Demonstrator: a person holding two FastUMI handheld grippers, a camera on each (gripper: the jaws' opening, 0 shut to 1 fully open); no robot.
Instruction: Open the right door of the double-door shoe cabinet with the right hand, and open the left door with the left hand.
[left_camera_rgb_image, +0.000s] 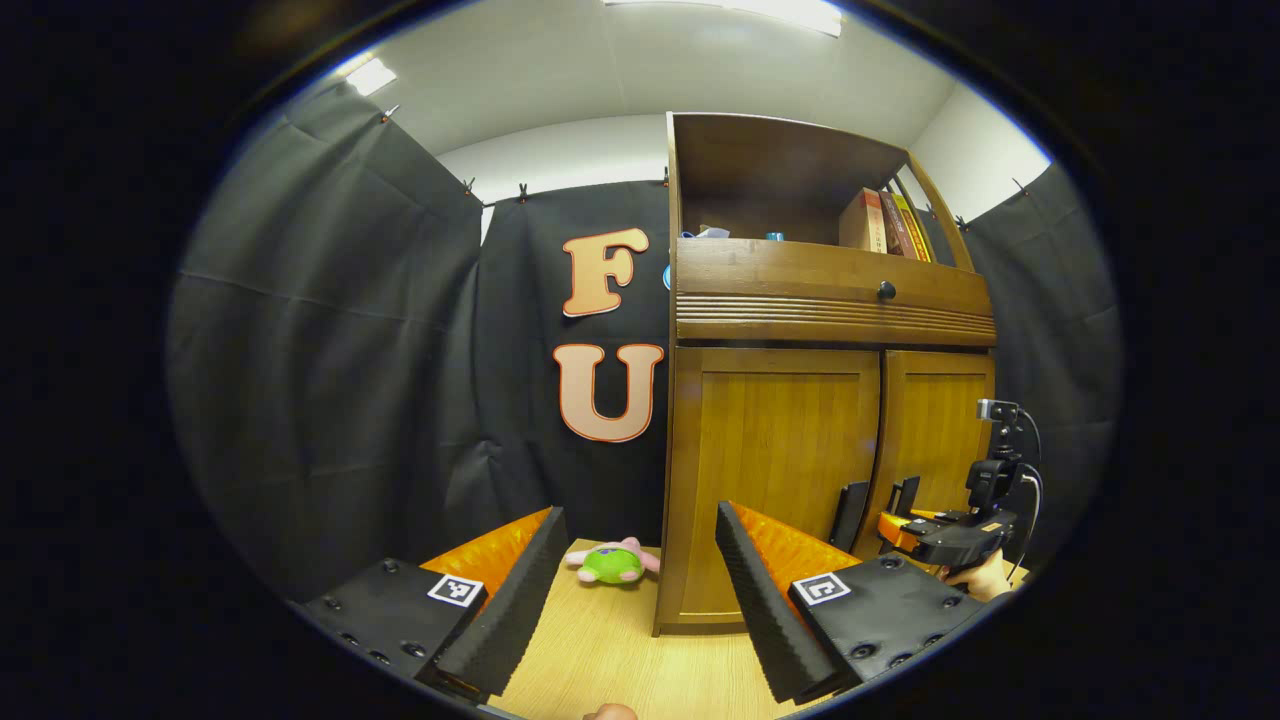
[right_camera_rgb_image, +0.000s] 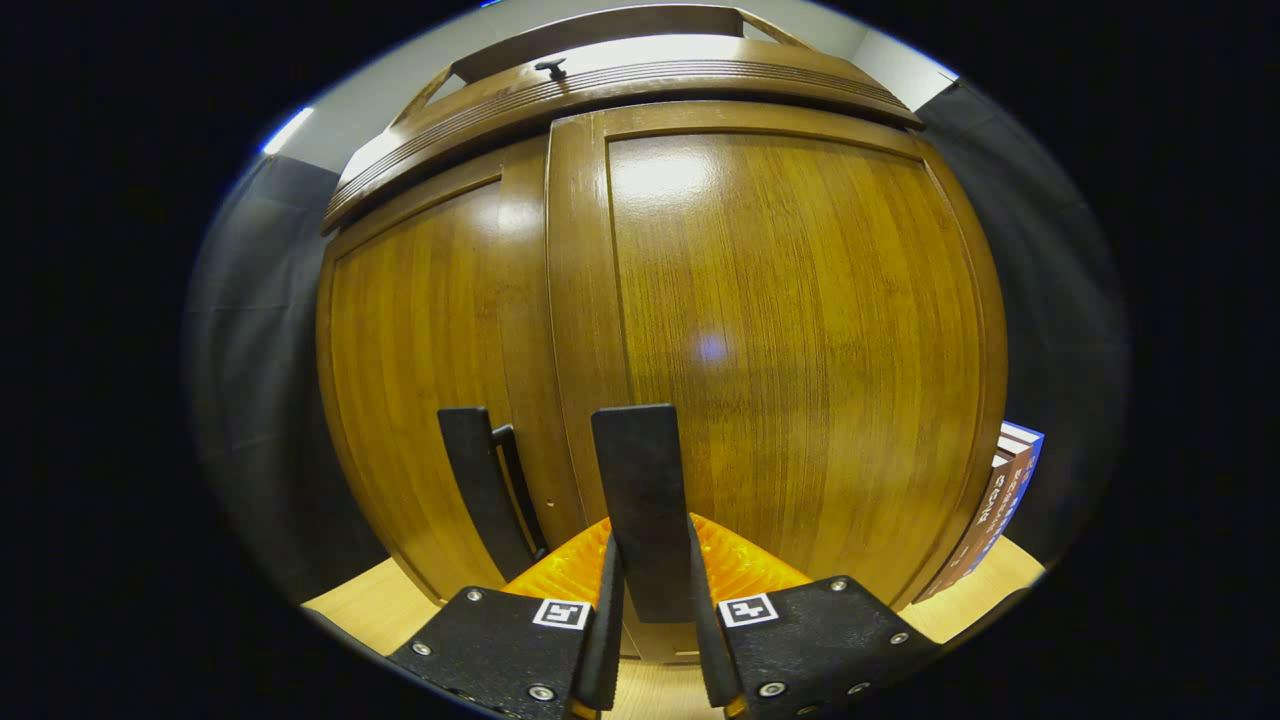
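Observation:
The wooden shoe cabinet (left_camera_rgb_image: 700, 480) stands to the right in the left gripper view, both doors closed. Its left door (left_camera_rgb_image: 775, 470) and right door (left_camera_rgb_image: 935, 440) each carry a dark upright handle near the middle seam. In the right gripper view my right gripper (right_camera_rgb_image: 650, 535) is close against the right door (right_camera_rgb_image: 800, 330), its two fingers pressed on either side of the right door's handle (right_camera_rgb_image: 640, 470). The left door's handle (right_camera_rgb_image: 478, 480) stands free beside it. My left gripper (left_camera_rgb_image: 640, 512) is held open well back from the cabinet, with nothing between its fingers. The right gripper (left_camera_rgb_image: 905, 520) shows there at the handles, held by a hand (left_camera_rgb_image: 985, 578).
A green and pink plush toy (left_camera_rgb_image: 612, 563) lies on the light wooden floor (left_camera_rgb_image: 600, 650) left of the cabinet. Above the doors is a drawer with a dark knob (left_camera_rgb_image: 886, 291) and an open shelf with books (left_camera_rgb_image: 885, 222). A book (right_camera_rgb_image: 1005, 500) leans right of the cabinet.

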